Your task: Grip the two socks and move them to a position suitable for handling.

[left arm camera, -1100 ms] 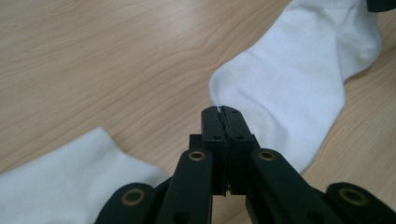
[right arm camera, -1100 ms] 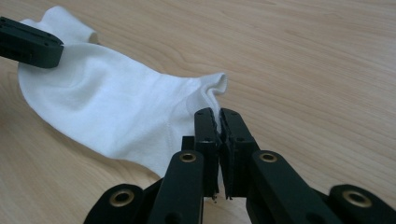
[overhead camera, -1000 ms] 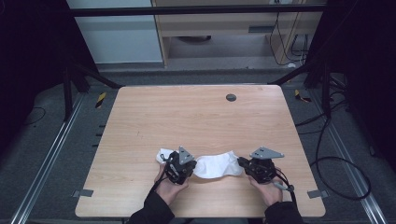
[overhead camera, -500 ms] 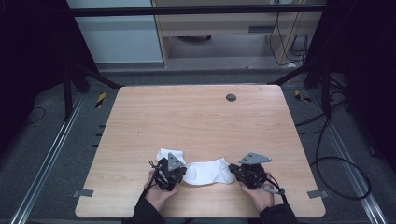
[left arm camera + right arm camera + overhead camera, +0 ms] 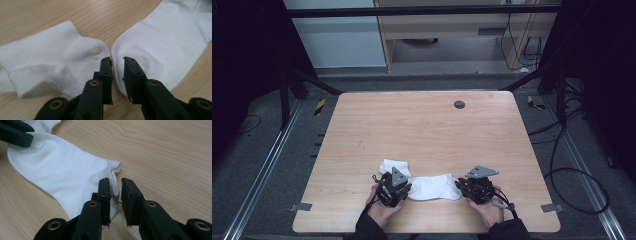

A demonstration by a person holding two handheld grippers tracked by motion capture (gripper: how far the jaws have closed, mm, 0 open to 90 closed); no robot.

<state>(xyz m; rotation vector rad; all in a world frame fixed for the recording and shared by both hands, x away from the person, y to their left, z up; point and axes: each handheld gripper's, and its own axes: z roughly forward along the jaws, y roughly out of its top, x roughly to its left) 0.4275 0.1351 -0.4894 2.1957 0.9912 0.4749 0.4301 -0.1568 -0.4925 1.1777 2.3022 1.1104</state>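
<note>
Step in hand: laying a sock flat on the table; it looks like the moment of release, with both ends just let go.
Stretched sock (image 5: 434, 186): lies flat on the table (image 5: 422, 130) near the front edge, between the two claws; in the left gripper view (image 5: 160, 42) its rounded end lies under the jaw tips.
Second sock (image 5: 393, 166): lies crumpled just behind the left claw, its heel almost touching the end of the first one (image 5: 57, 65).
Left claw (image 5: 404, 189): the jaws have just been opening; they stand a little apart (image 5: 117, 61) over the edge of the stretched sock, and the pads do not press on cloth.
Right claw (image 5: 462, 187): its jaws have also just been opening; a narrow gap shows (image 5: 115, 182), with the cuff end of the sock (image 5: 75, 175) lying below the left jaw and not pinched.
Next move, as I judge: lift both claws straight away without dragging the cloth, then go to the second sock, which needs a grip at each end to stretch it and lay it beside or on the first.
</note>
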